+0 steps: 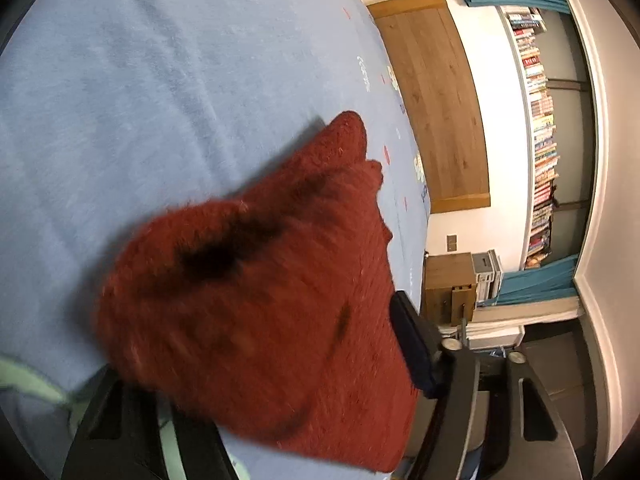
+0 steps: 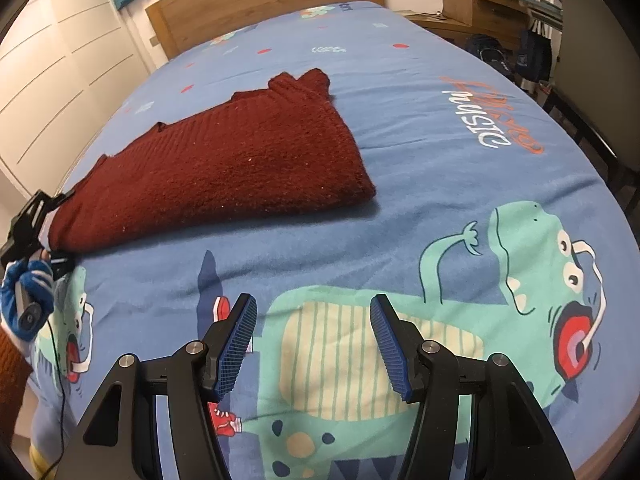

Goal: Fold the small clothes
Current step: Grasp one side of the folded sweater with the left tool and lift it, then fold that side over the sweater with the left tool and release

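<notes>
A dark red knitted garment (image 2: 236,164) lies folded on the blue bed cover (image 2: 420,168). My left gripper (image 2: 42,226) holds its near-left edge; in the left wrist view the red knit (image 1: 260,304) fills the space between the fingers and hides the left one, with only the right blue pad (image 1: 412,344) showing. The lifted end looks blurred. My right gripper (image 2: 314,344) is open and empty, hovering over the green dinosaur print (image 2: 384,344), apart from the garment.
A wooden headboard (image 2: 256,4) stands at the far end of the bed. A desk, bags and a chair (image 2: 592,64) are to the right of the bed. White wardrobe doors (image 2: 60,56) stand to the left. A bookshelf (image 1: 540,132) lines the wall.
</notes>
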A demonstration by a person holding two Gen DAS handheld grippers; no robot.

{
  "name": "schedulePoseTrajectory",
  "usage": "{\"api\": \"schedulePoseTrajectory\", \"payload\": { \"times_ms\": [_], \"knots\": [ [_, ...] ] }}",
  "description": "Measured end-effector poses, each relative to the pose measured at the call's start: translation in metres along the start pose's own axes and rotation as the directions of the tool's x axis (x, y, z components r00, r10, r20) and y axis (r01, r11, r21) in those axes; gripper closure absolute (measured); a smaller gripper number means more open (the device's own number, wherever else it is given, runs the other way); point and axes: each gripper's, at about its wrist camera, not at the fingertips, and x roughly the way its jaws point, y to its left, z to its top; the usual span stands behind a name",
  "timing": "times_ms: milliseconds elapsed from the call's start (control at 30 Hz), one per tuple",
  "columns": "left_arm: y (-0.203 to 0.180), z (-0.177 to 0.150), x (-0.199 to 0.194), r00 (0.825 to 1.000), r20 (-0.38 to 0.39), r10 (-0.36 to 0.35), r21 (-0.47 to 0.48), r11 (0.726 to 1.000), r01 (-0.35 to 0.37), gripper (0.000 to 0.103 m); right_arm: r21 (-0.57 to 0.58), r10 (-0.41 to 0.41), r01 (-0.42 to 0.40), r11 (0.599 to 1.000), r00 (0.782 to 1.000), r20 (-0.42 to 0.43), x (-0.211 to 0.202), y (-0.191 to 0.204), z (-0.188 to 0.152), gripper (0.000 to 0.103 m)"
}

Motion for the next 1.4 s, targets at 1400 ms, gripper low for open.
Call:
{"api": "schedulePoseTrajectory", "payload": {
  "times_ms": [1400],
  "knots": [
    [-0.173, -0.102, 0.127, 0.959, -0.233, -0.162, 0.084, 0.979, 0.185, 0.08, 0.204, 0.096, -0.129, 0.97, 0.982, 0.165, -0.045, -0.081, -0.012, 0.042]
  ]
}}
